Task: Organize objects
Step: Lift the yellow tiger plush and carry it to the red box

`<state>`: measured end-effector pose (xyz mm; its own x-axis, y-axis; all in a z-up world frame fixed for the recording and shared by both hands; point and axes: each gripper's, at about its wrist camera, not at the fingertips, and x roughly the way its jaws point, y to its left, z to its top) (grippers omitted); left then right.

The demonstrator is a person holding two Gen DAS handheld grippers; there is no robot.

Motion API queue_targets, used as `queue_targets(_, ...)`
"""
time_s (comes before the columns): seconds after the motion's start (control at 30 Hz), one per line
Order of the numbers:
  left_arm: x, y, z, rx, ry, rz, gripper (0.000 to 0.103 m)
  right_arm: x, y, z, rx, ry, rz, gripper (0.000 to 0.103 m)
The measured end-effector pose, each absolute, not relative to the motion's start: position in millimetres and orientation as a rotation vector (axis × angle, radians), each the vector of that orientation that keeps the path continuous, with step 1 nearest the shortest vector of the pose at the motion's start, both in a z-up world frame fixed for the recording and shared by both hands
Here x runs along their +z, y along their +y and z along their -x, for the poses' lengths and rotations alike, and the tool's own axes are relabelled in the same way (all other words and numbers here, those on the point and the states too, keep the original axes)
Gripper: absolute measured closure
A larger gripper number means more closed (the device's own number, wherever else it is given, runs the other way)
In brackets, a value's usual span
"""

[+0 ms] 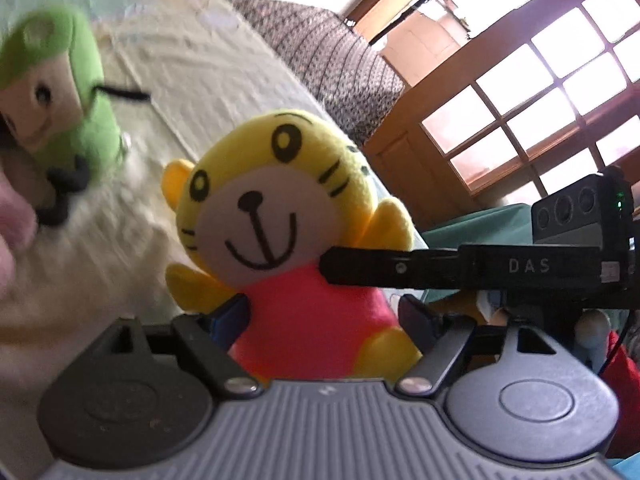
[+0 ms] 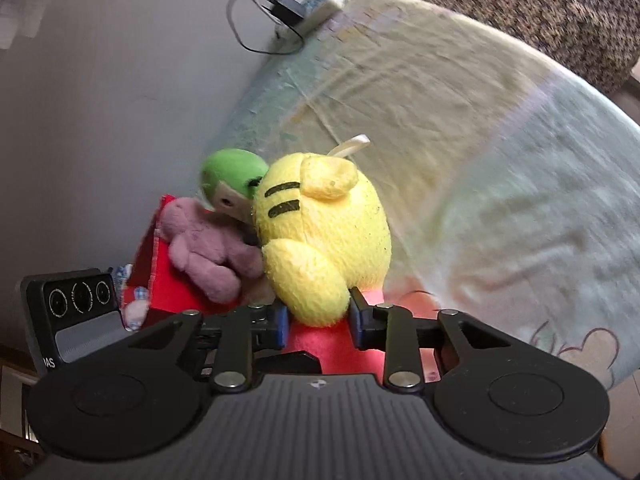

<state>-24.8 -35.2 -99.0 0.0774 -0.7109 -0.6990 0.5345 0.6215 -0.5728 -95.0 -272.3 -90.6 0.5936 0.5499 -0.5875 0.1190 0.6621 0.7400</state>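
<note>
Yellow tiger plush upright over the bed, red body pinched in the left gripper, one yellow arm clamped by the right gripper. Green plush far left, pink plush just beside.

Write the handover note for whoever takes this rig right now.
Left tool: jaws around the yellow tiger plush at its pink body, seemingly gripping it.
Right tool: shut on the same plush's arm from behind.
Green plush and purple plush lie bunched against the tiger's far side on the bedspread, beside a red box.
Done: tiger grasped.
Left: place the tiger, then sort the other two; the goal spot is not visible.
</note>
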Motion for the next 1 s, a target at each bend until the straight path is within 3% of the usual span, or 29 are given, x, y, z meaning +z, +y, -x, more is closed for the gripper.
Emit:
queue_targets(0.53,15,81,53,-0.811,0.773,0.154,0.022,8,-164,75,0.53,0.675,-0.716,0.073)
queue_targets(1.0,15,199,24,-0.611,0.726,0.184,0.022,12,-42,21,0.613,0.681,-0.562,0.072)
